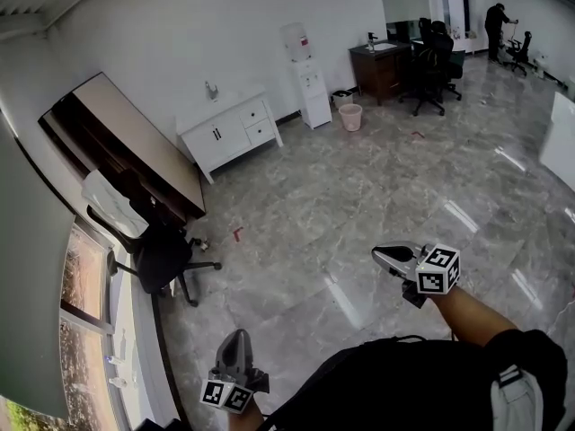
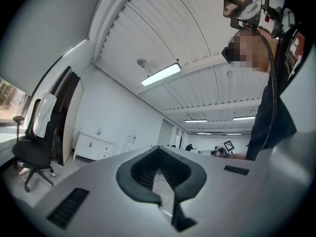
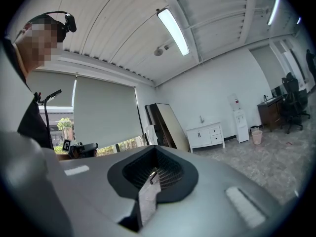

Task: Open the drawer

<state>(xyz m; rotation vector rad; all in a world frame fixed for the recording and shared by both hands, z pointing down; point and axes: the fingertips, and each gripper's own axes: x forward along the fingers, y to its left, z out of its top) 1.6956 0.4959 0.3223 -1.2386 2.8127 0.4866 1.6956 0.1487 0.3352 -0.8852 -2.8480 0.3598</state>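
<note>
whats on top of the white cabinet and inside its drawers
A small faucet-like fixture stands on the white cabinet. Its drawers are shut, so their contents are hidden.

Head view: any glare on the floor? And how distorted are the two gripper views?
Head view: pale streaks of glare on the glossy floor, and the walls bow. Left gripper view: strong fisheye, black rim, ceiling lamp blown out. Right gripper view: same fisheye and rim, ceiling lamp blown out too.

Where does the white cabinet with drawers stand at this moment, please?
In the head view the white cabinet stands against the far wall, upper left of centre, between the leaning wooden panel and the water dispenser.
</note>
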